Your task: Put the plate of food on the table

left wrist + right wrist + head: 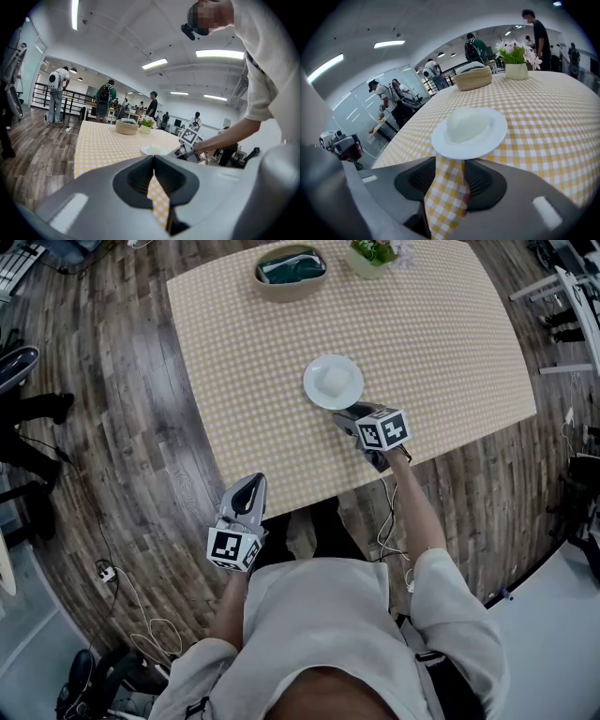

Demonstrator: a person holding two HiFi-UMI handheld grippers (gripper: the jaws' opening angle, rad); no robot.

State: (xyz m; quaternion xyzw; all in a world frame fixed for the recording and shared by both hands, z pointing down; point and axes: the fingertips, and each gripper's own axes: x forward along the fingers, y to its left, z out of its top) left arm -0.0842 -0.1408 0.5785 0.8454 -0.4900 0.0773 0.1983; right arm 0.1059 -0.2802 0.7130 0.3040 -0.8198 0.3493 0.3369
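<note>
A white plate point(333, 381) carrying a pale rounded mound of food point(466, 123) rests on the yellow checked table point(441, 343), near its front edge. My right gripper point(345, 414) sits low over the cloth just in front of the plate. In the right gripper view, that gripper point(450, 161) is open and the plate's near rim point(459, 153) lies at the jaw tips, with no pad pressing on it. My left gripper point(251, 482) hangs off the table's front edge over the wooden floor. It is shut and holds nothing point(153, 161). The plate point(153, 150) shows far off in the left gripper view.
A woven basket point(291, 271) holding something dark green and a pot of flowers point(375, 254) stand at the table's far edge. Cables and a power strip point(105, 573) lie on the floor at the left. Several people point(104, 101) stand beyond the table.
</note>
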